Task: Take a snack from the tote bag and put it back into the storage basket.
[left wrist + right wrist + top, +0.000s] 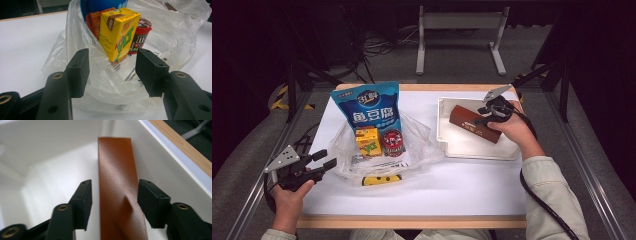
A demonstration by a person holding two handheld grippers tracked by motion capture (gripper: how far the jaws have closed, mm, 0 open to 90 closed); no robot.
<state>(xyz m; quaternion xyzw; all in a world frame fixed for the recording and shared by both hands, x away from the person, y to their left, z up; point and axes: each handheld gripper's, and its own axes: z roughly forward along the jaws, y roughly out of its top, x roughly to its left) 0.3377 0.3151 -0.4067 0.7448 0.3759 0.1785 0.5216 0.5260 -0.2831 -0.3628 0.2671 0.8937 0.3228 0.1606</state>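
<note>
Right gripper (486,119) astride brown box (472,122)

Black claws (330,159), pale sleeves (548,186)

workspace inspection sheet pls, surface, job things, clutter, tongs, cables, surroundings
surface: white table with a wood edge.
job's things: brown box lying in the white tray; the right tongs straddle it, a gap showing at one pad, contact on the other side unclear.
clutter: clear bag holding a blue pouch, yellow carton and red cup; yellow item at the bag's near edge.
grippers: left tongs open, just short of the bag, holding nothing.
cables: black cable trails along the right sleeve; loose cables on the floor behind the table.
surroundings: grey floor, white metal stand, dark background.
</note>
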